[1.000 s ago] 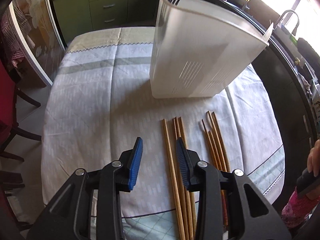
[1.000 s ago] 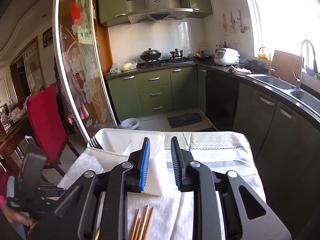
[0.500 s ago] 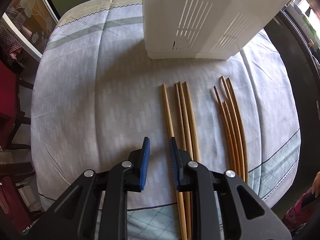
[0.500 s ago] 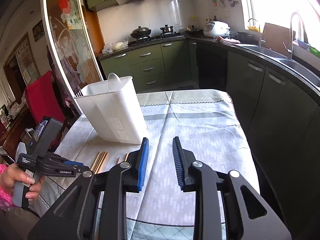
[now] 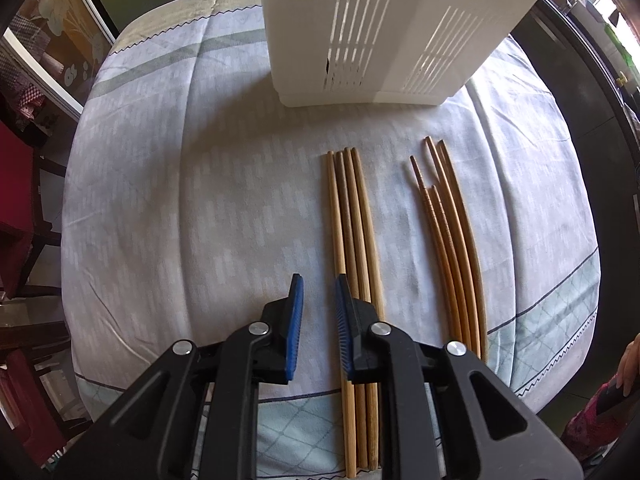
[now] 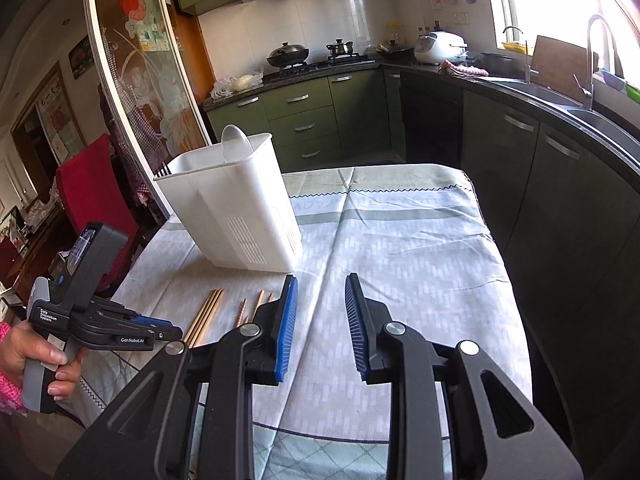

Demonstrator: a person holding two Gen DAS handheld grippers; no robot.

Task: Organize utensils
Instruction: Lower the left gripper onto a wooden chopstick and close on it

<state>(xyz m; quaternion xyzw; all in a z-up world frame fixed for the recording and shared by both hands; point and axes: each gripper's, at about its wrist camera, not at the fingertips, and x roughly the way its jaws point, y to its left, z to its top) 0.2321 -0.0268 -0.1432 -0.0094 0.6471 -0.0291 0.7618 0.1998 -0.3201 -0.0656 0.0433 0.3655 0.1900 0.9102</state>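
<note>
Two bundles of chopsticks [image 5: 352, 216] are laid side by side on the clothed counter [image 5: 200, 184], before a white holder [image 5: 400, 40]. The left claw [image 5: 319, 312] is poised just left of the paler bundle, narrowly parted, gripping nothing. The right claw [image 6: 320, 320] is held released over bare cloth.

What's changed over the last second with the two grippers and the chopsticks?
The left gripper came down over the table, narrowed its jaws and now sits beside the lighter chopsticks, gripping nothing. The right gripper swung away from the white holder and tipped down toward bare tablecloth, jaws unchanged. Both chopstick bundles, including the darker chopsticks, and the holder stayed put.
</note>
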